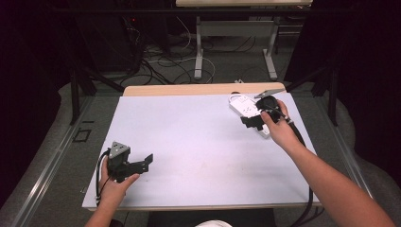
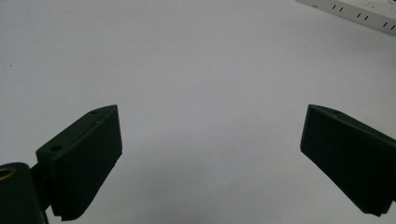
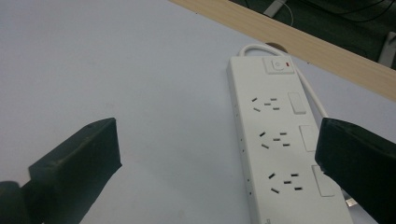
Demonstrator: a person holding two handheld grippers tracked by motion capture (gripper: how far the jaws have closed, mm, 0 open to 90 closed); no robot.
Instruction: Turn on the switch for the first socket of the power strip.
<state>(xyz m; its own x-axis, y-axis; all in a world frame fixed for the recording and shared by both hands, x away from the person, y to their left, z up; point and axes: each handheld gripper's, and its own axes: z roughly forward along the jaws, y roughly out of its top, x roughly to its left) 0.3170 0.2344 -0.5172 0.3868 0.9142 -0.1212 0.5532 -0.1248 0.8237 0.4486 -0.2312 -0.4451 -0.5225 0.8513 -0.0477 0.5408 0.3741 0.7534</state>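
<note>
Glossy white plastic power strip (image 3: 275, 140), matt table sheet (image 1: 189, 137)

- In the high view, your right hand (image 1: 279, 127) and right gripper (image 1: 251, 122) covered the near half of the power strip (image 1: 242, 105), toward 5 o'clock.
- In the right gripper view, the strip's near end ran off the frame at 6 o'clock, and the jaw at 3 o'clock hid part of its switch column.
- In the left gripper view, the strip was cut off at 1 o'clock.
- Its cord (image 3: 312, 88) was lost behind the table's wooden edge (image 3: 299, 44) at 12 o'clock.
- The switch markings were too small to read.
</note>
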